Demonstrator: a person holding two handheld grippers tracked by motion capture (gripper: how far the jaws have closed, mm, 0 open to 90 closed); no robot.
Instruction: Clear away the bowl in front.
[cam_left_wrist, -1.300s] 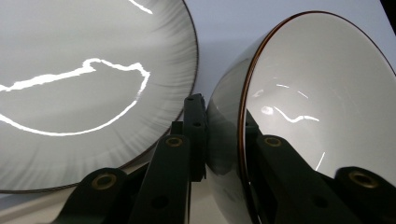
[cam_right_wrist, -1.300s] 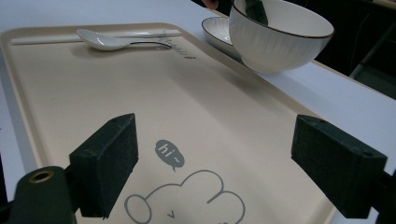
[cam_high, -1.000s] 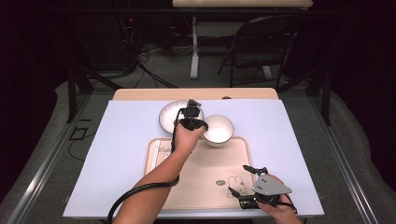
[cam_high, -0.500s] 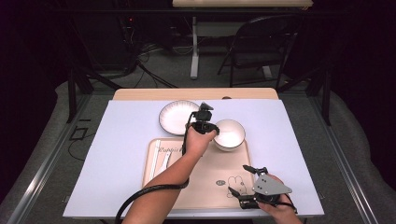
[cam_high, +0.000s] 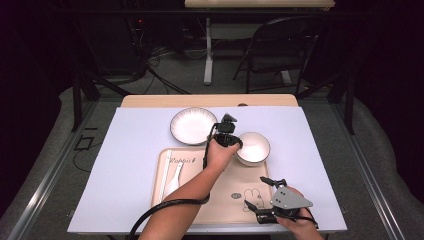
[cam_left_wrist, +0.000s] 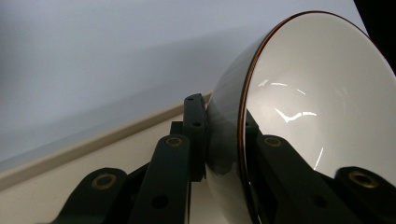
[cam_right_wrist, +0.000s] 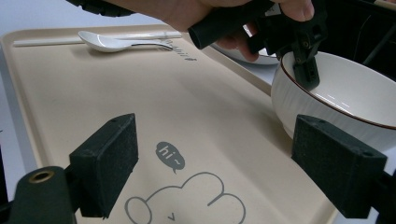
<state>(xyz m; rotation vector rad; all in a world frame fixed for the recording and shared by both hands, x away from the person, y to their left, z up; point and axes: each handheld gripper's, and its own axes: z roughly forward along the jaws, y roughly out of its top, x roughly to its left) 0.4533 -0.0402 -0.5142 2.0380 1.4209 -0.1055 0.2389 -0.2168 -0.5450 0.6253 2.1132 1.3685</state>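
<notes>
Bowl carried rightward from beside the plate to the tray's far right corner.

On the table (cam_high: 125, 150), the beige tray (cam_high: 200, 200) sits at the near edge, a white plate (cam_high: 192, 125) lying beyond its far left corner. The white bowl (cam_high: 254, 147) has travelled right within the last second, away from the plate, and now hangs at the tray's far right corner, tilted in the left gripper view. The left gripper (cam_high: 231, 141) has its fingers (cam_left_wrist: 196, 135) clamped across the bowl's rim, one outside, one inside. This looks like a transfer onto the tray, nearly done. The right gripper (cam_high: 262, 200) rests at the tray's near right corner, fingers (cam_right_wrist: 109, 161) spread apart, holding nothing. A spoon (cam_high: 174, 180) lies along the tray's left edge.
</notes>
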